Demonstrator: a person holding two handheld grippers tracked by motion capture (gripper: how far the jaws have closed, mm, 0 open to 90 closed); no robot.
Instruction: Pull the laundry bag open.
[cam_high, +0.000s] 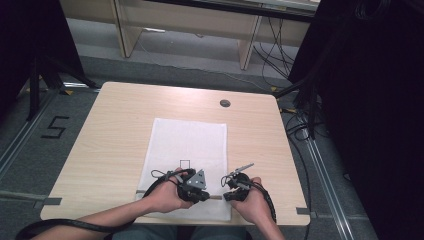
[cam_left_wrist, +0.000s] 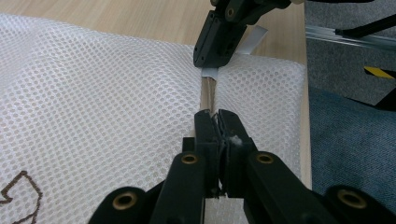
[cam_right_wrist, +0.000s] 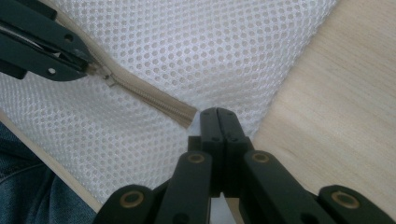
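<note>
Here the white mesh bag (cam_high: 187, 150) is lying flat on the wooden table (cam_high: 110, 145), its near edge close to the person's side, and its beige zipper (cam_right_wrist: 154, 97) is running along that near end. In the left gripper view the left gripper (cam_left_wrist: 217, 122) is pinching the zipper with its jaws pressed together on it; the right gripper view suggests it is clamping at the slider, though the pull itself is too small to tell. The right gripper (cam_right_wrist: 217, 113) is pinching the bag's fabric at the zipper's end, jaws pressed tight. In the high view both hands are resting near each other at the bag's near edge, left gripper (cam_high: 197, 186) just beside right gripper (cam_high: 235, 187).
</note>
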